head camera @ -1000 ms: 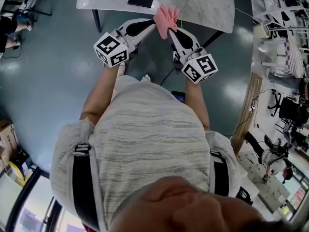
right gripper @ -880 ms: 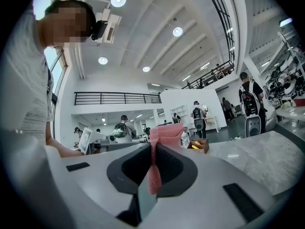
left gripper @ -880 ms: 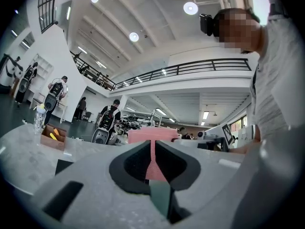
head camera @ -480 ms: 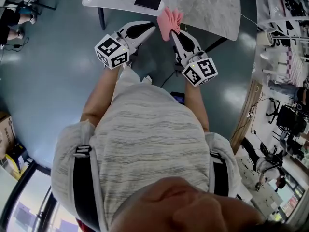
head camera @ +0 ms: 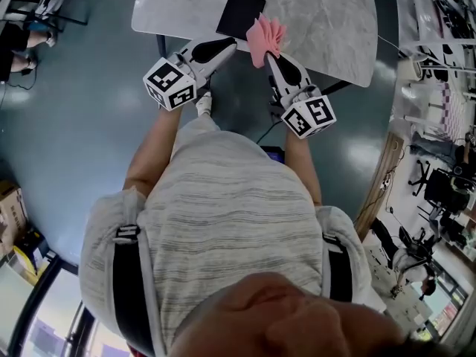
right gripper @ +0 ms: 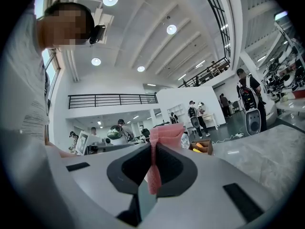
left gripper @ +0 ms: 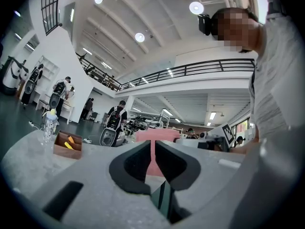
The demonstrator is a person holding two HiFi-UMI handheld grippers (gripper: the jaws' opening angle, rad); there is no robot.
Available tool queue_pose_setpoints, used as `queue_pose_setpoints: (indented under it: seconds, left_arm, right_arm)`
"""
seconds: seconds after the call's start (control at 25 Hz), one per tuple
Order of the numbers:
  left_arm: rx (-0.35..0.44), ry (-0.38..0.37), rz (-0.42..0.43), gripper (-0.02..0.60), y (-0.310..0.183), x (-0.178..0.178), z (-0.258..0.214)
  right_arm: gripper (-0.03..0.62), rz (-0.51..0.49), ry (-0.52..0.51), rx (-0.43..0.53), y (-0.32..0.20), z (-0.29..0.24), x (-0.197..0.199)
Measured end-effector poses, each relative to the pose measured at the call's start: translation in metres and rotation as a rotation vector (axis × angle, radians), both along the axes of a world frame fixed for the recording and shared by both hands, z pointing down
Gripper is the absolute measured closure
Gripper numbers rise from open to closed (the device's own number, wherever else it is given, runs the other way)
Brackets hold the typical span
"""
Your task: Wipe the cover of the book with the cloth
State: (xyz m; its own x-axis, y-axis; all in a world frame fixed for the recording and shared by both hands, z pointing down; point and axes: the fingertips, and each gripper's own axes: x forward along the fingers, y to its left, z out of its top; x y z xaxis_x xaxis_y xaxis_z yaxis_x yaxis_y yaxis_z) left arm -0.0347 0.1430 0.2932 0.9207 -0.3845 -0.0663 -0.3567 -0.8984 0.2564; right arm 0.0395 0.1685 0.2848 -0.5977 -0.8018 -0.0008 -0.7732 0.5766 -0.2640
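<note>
**Holding the cloth just short of the book**

You are pinching the pink cloth in your right gripper, its jaws tight on the fabric. Your left gripper is sitting all but closed and, as far as shows, empty. The black book is lying flat near the table edge, just beyond the cloth. The cloth is looking soft and limp. The book is probably light and apt to slide, so pin a corner. No writing is showing on its cover.

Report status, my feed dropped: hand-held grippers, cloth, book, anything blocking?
Both shut on pink cloth: left hand-held gripper, right hand-held gripper. Black book lies on table, cloth just beside it, not wiping yet. Nothing in the way.
</note>
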Motion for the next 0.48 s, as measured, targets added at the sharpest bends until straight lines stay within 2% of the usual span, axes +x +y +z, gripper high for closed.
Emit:
queue_pose_setpoints:
  seconds: [0.24,0.48]
  left_arm:
    - [0.000,0.003,0.023,0.541,-0.077,-0.022,-0.003]
    - [0.002,0.008,0.067,0.541,-0.123,-0.042,-0.004]
  right_arm:
    - [0.568,0.033,-0.007,-0.009,-0.071,0.001,-0.015]
    - [0.568,0.085,-0.004,-0.010,-0.114,0.003,-0.030]
